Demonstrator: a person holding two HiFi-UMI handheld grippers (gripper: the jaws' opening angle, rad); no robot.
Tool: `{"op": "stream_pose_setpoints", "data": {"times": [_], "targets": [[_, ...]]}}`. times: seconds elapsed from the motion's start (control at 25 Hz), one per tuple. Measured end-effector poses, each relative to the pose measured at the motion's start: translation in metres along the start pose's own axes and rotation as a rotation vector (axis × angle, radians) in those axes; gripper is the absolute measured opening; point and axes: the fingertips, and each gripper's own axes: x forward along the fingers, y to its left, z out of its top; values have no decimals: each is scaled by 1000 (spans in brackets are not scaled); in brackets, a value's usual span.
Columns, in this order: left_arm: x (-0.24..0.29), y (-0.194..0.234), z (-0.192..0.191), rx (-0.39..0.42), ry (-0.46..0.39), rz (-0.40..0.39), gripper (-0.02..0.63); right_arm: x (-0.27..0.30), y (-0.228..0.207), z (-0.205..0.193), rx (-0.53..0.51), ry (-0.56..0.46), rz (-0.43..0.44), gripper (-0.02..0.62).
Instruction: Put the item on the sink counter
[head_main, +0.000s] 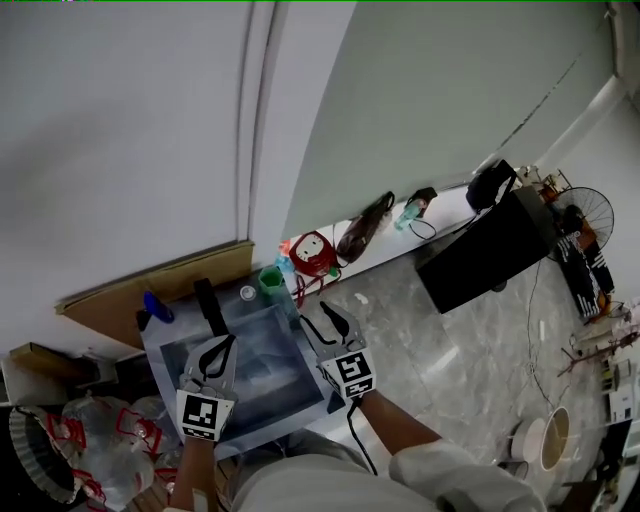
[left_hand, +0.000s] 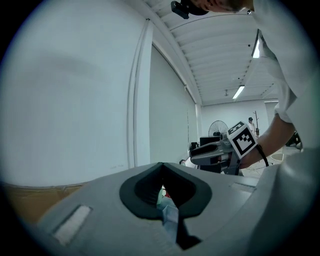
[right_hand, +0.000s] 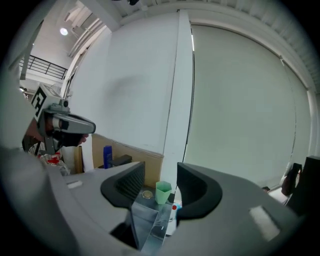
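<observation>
Small round obj (head_main: 247, 292) by green cup (head_main: 270, 279) too small to ID.

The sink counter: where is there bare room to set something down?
The steel basin looks bare, with the left gripper and right gripper over it. At the back it is crowded: blue bottle, black faucet, small round thing and green cup stand in a row. The counter's left rim looks bare too.

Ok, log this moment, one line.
left gripper shut, empty | right gripper open, empty | both over sink | green cup on sink rim
</observation>
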Motion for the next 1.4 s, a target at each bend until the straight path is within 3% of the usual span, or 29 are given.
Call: {"op": "stream_pose_setpoints", "data": {"times": [0.2,0.44,1.4], "targets": [[-14,-13,7,9,-7,-15,2,-49,7,2,24,24,-31,154],[-21,-19,11,17,-14,-29,2,-82,6,1,43,12,-90,-2],[-21,-31,19,31,-25,-46,2,-105,9,12,54,-7,-95,-2]]}}
